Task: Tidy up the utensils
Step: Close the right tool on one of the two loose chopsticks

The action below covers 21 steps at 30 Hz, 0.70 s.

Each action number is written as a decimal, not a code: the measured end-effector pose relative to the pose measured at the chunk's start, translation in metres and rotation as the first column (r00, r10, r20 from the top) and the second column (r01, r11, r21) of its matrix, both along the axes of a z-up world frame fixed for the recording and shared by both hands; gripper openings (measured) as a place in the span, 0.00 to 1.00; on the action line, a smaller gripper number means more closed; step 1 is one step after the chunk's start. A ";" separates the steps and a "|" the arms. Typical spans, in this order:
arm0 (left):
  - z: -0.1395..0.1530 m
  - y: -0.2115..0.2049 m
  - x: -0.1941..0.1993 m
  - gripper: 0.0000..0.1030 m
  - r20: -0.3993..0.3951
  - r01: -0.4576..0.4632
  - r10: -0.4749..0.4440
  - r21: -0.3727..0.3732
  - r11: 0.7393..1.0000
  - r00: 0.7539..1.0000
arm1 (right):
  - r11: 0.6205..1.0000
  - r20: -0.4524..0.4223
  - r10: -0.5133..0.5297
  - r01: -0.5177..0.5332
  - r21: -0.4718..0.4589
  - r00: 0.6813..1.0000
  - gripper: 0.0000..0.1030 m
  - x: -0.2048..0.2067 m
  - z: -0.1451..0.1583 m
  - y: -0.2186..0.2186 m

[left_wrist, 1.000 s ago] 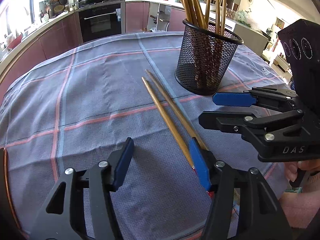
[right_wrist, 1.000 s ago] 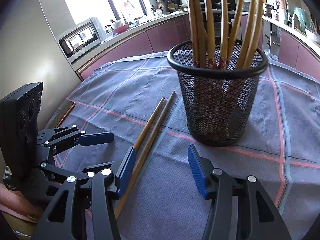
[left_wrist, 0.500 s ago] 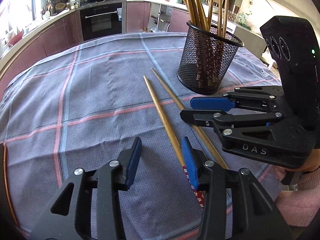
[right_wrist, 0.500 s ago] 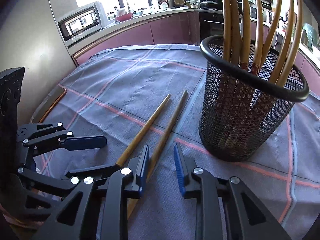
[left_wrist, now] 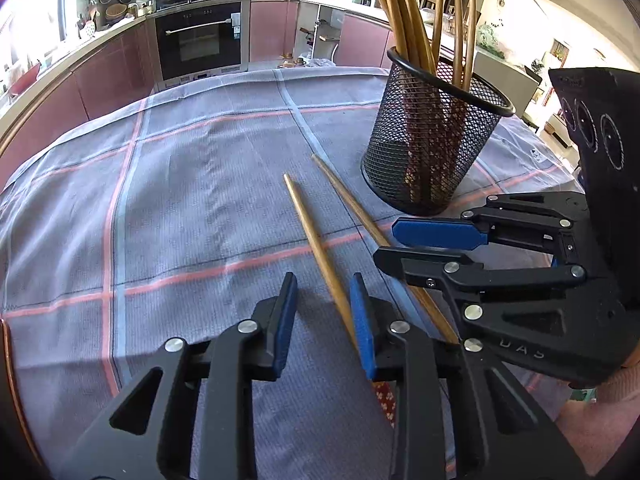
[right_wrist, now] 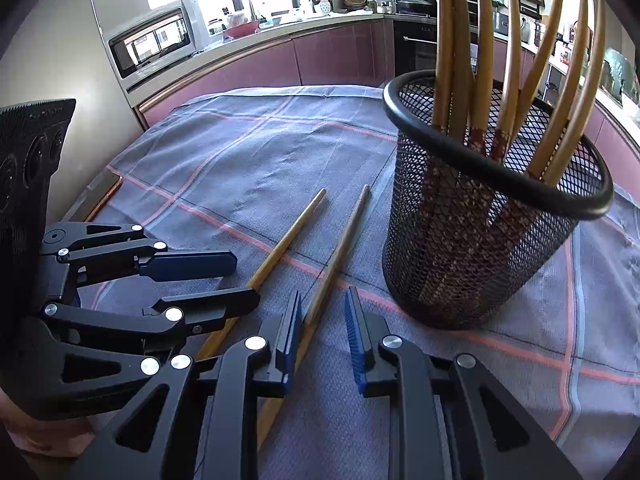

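Left gripper (left_wrist: 323,304): low over the cloth, jaws partly apart with a clear gap; the near chopstick runs through that gap, close to the right blue pad, but no pad visibly presses it, so it holds nothing.
Right gripper (right_wrist: 323,316): also low, jaws partly apart; the far chopstick passes between the blue pads, nearer the left one, not clamped as far as can be seen.
Near chopstick (left_wrist: 316,244): bamboo, lying flat on the cloth, thick end hidden under the left gripper, thin tip pointing away toward the oven.
Far chopstick (left_wrist: 352,208): lies just beside the first, nearly parallel, the two spreading slightly toward the tips; its thick end is hidden beneath the right gripper's fingers.
Tablecloth (left_wrist: 192,184): grey-blue with pink and pale blue check lines, covering the table.
Mesh holder (left_wrist: 432,148): black wire cup, upright, just beyond and to the right of the loose pair, apart from both.
Held chopsticks (right_wrist: 460,60): several bamboo sticks standing in the holder, fanned outward, patterned ends down.
Oven (left_wrist: 200,40): built in, along the far kitchen wall.
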<state>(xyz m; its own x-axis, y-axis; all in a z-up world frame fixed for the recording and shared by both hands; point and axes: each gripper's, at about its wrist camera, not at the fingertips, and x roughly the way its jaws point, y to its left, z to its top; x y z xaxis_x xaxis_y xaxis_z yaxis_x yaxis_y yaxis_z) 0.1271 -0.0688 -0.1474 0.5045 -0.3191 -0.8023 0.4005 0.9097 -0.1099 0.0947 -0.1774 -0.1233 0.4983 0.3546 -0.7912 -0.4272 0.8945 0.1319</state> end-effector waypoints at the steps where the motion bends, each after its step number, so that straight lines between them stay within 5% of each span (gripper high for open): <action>1: 0.000 0.000 0.001 0.22 0.000 -0.001 0.001 0.001 1.000 1.000 | 1.000 0.000 -0.003 0.003 0.001 1.000 0.16 0.001 0.000 0.000; 4: -0.001 -0.001 0.004 0.13 -0.006 -0.013 0.013 -0.009 1.000 1.000 | 1.000 -0.006 -0.015 0.015 0.023 1.000 0.11 0.003 -0.001 -0.002; 21: 0.000 0.002 -0.006 0.08 -0.013 -0.030 0.029 -0.031 0.999 0.999 | 0.990 -0.004 -0.001 0.002 0.141 1.000 0.06 -0.010 0.011 -0.016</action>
